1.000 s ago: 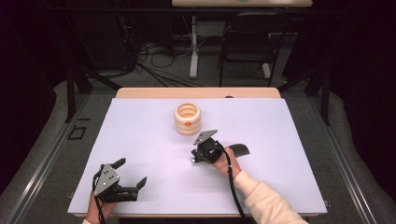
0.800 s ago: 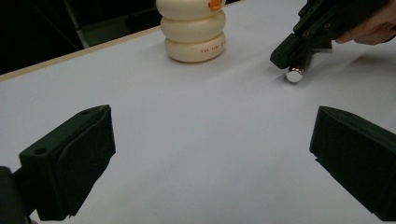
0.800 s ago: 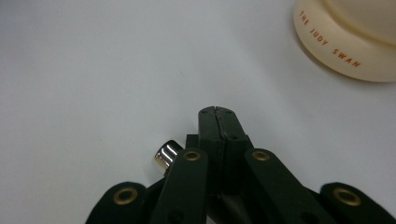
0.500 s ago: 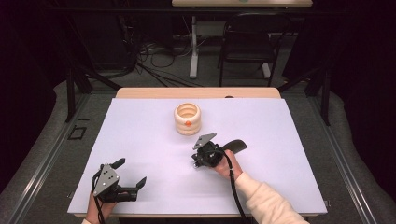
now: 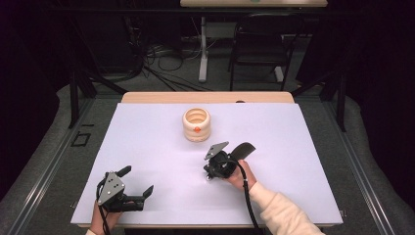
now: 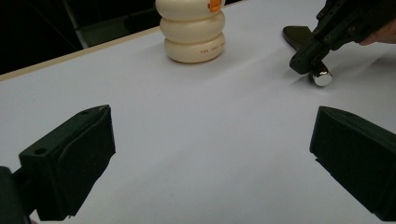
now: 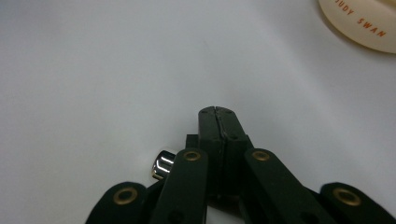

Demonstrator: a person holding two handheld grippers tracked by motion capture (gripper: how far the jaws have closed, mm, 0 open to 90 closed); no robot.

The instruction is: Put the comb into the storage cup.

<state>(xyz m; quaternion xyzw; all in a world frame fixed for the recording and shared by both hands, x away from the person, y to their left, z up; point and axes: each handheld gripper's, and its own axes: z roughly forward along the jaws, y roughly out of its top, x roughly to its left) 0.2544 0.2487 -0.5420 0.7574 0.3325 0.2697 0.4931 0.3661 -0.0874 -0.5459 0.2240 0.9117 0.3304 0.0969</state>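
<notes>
- One cream, ribbed, stacked-ring plastic container (image 5: pixel 196 124) with an orange mark on its side stands upright in the upper middle of the high view, on the white-covered table (image 5: pixel 303 147). In the left gripper view it sits at the top centre (image 6: pixel 190 30); in the right gripper view a curved piece of it with brown lettering shows in the upper right corner (image 7: pixel 364 21).
- One small shiny silver metal cylinder (image 6: pixel 322 77) lies on the table at the upper right of the left gripper view, touching the tip of the right gripper. In the right gripper view it peeks out just left of the fingers, low in the frame (image 7: pixel 162 164).
- One dark, flat, curved piece (image 5: pixel 242 149) lies just right of centre in the high view, beside the right gripper; what it is cannot be told.
- Two grippers, one per hand. The right gripper (image 5: pixel 213 172), just below centre in the high view, has its fingers (image 7: pixel 208 123) clenched flat against each other with nothing between them; the cylinder sits outside them.
- The left gripper (image 5: pixel 136 182), at the lower left of the high view, rests low over the table with its two fingers (image 6: pixel 70 158) released and spread wide, bare table between them.
- Two hands: one at the bottom left edge, one with a cream sleeve (image 5: pixel 284 215) at lower right.
</notes>
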